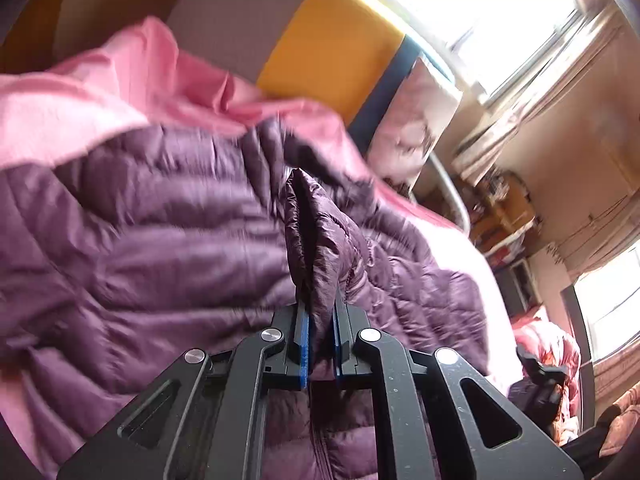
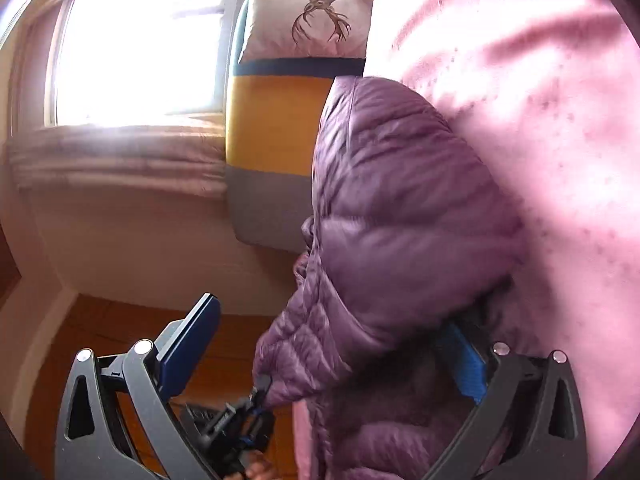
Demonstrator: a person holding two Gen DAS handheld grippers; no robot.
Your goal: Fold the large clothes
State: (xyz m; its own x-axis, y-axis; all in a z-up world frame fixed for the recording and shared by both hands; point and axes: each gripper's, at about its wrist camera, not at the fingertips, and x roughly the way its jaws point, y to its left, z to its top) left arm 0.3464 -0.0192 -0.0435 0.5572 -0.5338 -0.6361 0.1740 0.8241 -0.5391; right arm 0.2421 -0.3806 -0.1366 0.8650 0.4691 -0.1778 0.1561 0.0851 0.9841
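Left wrist view: one purple puffer jacket (image 1: 168, 240) spread on one pink sheet (image 1: 80, 88), a fold of it pinched upright between the closed jaws of the left gripper (image 1: 320, 344); one yellow cushion (image 1: 332, 52) beyond, bare sheet to its right. Right wrist view: right gripper (image 2: 340, 364) spread wide, gripping nothing, jacket bulging between its fingers (image 2: 192, 344); open wood floor (image 2: 100, 320) beside the left finger.

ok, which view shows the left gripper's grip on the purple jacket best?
Left wrist view: the left gripper is shut on a raised fold of the purple jacket, both pads visible. In the right wrist view it appears small and low, clamped on the jacket's edge.
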